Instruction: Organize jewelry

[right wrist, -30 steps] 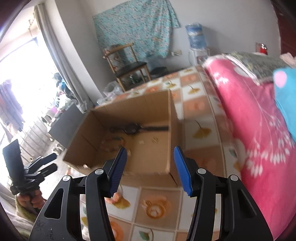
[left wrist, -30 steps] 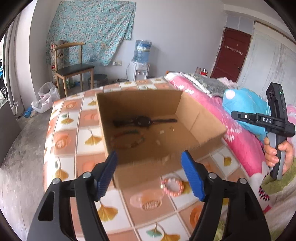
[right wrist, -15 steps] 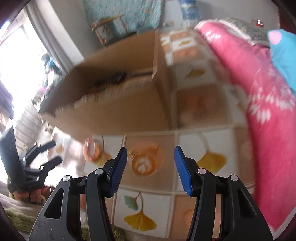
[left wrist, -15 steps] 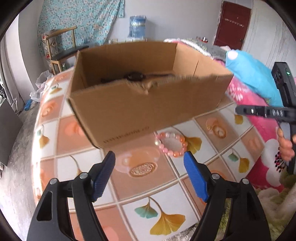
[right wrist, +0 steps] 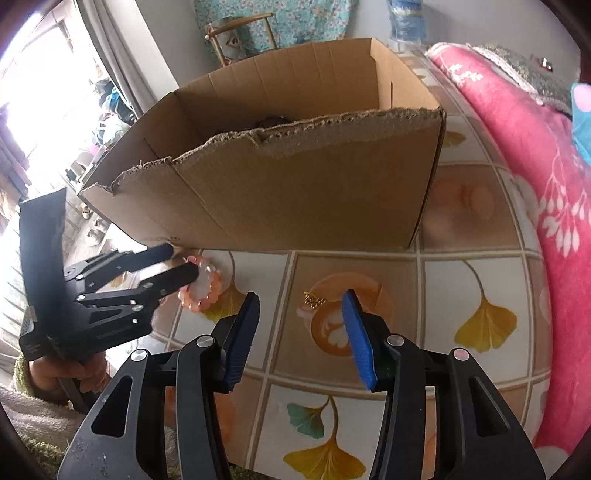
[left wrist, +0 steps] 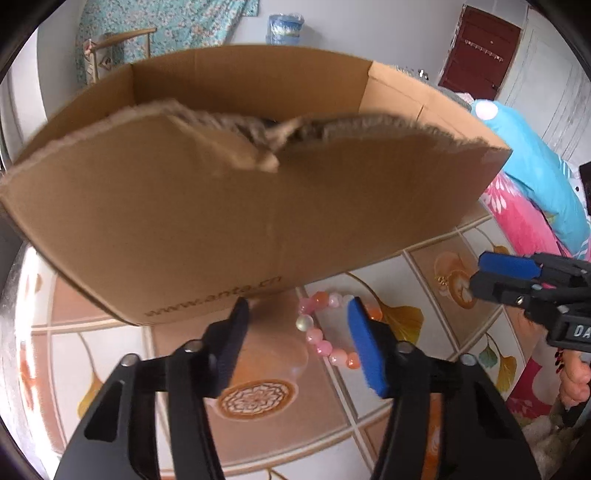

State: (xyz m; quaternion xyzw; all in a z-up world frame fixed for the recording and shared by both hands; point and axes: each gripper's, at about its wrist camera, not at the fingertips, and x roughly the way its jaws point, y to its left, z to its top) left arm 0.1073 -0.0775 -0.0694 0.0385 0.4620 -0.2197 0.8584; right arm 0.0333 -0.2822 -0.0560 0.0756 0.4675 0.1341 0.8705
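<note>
A pink and orange bead bracelet (left wrist: 321, 332) lies on the tiled table just in front of the open cardboard box (left wrist: 221, 206). My left gripper (left wrist: 297, 345) is open and low over the table, its fingers on either side of the bracelet's near left part. In the right wrist view the bracelet (right wrist: 201, 288) lies at the left gripper's tips (right wrist: 181, 264). A small gold piece (right wrist: 314, 298) lies on a tile ahead of my open, empty right gripper (right wrist: 301, 328). The right gripper also shows in the left wrist view (left wrist: 498, 275). A dark item (right wrist: 269, 121) peeks over the box rim.
The box (right wrist: 295, 184) stands close ahead of both grippers and blocks the far table. A pink floral blanket (right wrist: 535, 166) and a blue pillow (left wrist: 535, 177) lie on the right. A chair (right wrist: 240, 37) and a water dispenser (left wrist: 284, 26) stand by the far wall.
Both grippers have dropped from above the box to table level in front of it. The left gripper has closed in around the bracelet. The right gripper has come near the gold piece.
</note>
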